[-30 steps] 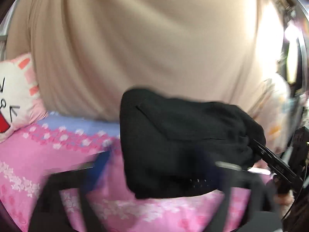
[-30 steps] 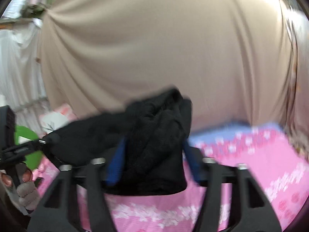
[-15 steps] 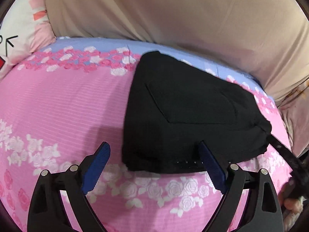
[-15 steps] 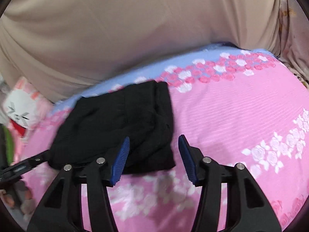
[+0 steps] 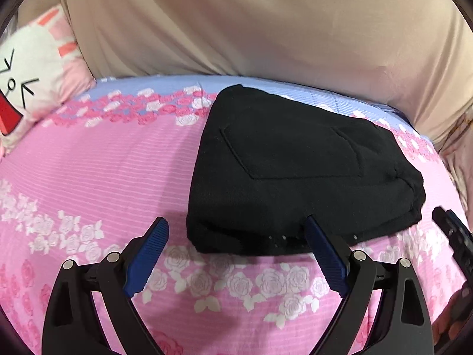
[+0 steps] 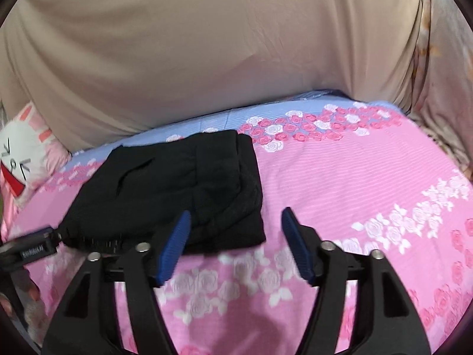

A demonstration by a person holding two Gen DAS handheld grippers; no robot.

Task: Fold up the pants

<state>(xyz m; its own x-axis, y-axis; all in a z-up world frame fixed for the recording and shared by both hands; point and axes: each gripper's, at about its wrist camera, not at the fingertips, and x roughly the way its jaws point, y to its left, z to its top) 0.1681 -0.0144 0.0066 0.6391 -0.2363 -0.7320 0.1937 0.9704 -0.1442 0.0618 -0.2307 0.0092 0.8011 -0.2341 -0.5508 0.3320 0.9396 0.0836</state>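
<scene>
The black pants (image 5: 301, 171) lie folded into a compact bundle on the pink floral bedsheet (image 5: 94, 177), just ahead of both grippers. The left gripper (image 5: 236, 248) stands wide apart, grasping nothing, its right pad at the bundle's near edge, possibly brushing it. The right gripper (image 6: 233, 233) is opening, empty, with the bundle's right corner just beyond its left pad. Off to the left sits a white cat cushion (image 5: 32, 68); a beige cloth backdrop (image 6: 207, 44) hangs behind.
</scene>
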